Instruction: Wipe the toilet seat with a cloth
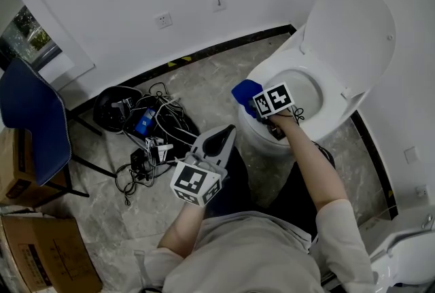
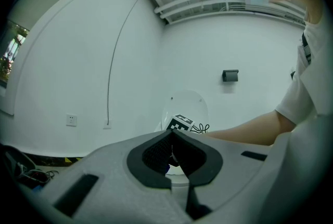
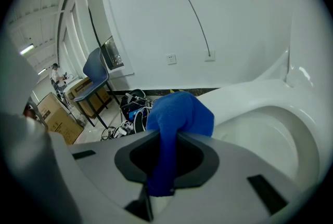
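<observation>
At 9 o'clock in the head view, a blue chair (image 1: 30, 123) and a tangle of cables (image 1: 146, 127) sit clear of the work. Near the centre, the left gripper (image 1: 226, 131) hangs idle with its jaws pressed together on nothing, likely held back to leave the bowl free for the other hand. Toward 1 o'clock, the right gripper (image 3: 174, 140) is clamped on a blue cloth (image 3: 180, 113). The fabric is bunched ahead of the jaw tips, so that cloth rather than plastic would meet the porcelain. It sits at the near left rim of the toilet seat (image 1: 264, 78), apparently touching it. The lid (image 1: 350, 26) stands raised at 2 o'clock, leaving the whole ring open for wiping.
</observation>
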